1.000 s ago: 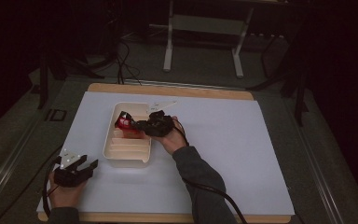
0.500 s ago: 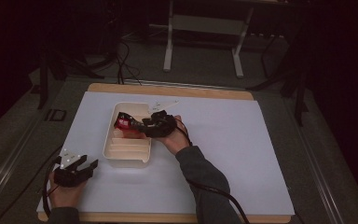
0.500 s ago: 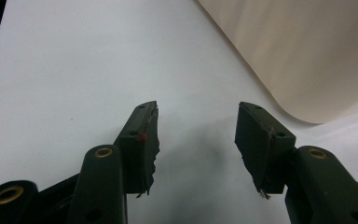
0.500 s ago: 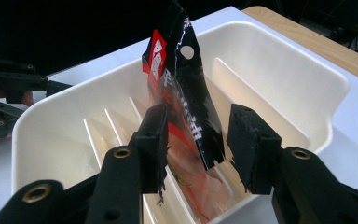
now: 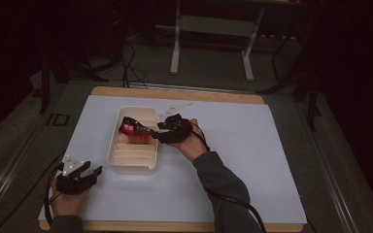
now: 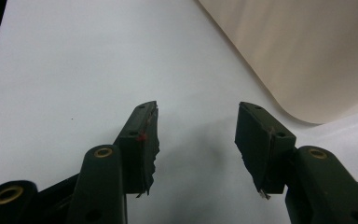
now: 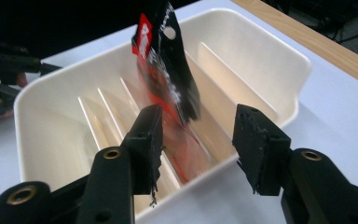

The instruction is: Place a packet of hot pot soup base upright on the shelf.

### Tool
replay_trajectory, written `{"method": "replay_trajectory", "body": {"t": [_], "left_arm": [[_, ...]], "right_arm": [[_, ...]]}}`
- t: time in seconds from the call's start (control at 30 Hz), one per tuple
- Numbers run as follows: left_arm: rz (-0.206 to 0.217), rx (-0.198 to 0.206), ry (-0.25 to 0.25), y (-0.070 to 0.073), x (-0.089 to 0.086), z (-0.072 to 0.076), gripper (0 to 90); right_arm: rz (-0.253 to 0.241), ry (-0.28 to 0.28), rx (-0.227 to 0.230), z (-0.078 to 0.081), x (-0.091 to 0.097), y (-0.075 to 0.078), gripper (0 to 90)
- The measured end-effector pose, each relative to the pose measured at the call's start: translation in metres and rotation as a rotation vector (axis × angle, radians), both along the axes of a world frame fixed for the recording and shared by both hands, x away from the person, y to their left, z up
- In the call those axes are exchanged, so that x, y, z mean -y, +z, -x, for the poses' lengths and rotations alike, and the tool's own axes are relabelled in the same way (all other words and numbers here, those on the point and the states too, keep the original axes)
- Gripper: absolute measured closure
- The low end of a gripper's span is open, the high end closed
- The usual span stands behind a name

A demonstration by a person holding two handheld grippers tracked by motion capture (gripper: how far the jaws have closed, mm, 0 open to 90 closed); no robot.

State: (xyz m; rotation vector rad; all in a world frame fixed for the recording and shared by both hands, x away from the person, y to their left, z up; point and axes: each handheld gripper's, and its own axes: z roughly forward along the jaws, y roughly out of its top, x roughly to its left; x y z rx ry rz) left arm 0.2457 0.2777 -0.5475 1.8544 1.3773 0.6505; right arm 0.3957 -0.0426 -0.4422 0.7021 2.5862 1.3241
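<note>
Dark room; white-covered table (image 5: 252,160). Cream tray (image 5: 126,165) holds red-black packet (image 7: 165,70). Right gripper (image 7: 196,140) just opened wide, empty; left gripper (image 6: 196,135) wide, empty.

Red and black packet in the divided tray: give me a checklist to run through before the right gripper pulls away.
1. Right gripper jaws off the red and black packet: ok; they have just been opening and stand wide, with no pad pressing on it.
2. Packet inside the white divided tray: ok; it stands tilted between the dividers.
3. Packet lying flat in its slot: not ok; its top sticks up above the rim, blurred.
4. Which slot it sits in: cannot tell.
5. Left gripper out of the way: ok; open over the white mat, beside the tray's corner.
6. Tray resting flat on the mat: ok.
</note>
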Motion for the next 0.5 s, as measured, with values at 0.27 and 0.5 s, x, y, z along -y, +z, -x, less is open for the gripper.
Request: {"method": "replay_trajectory", "body": {"t": [0.27,0.5], "left_arm": [[-0.001,0.001,0.001,0.0,0.0,0.0,49.2],[-0.001,0.002,0.006,0.0,0.0,0.0,48.8]], "right_arm": [[0.049,-0.036,-0.012,0.0,0.02,0.002,51.6],[0.1,-0.043,-0.014,0.008,0.043,-0.004,50.7]]}}
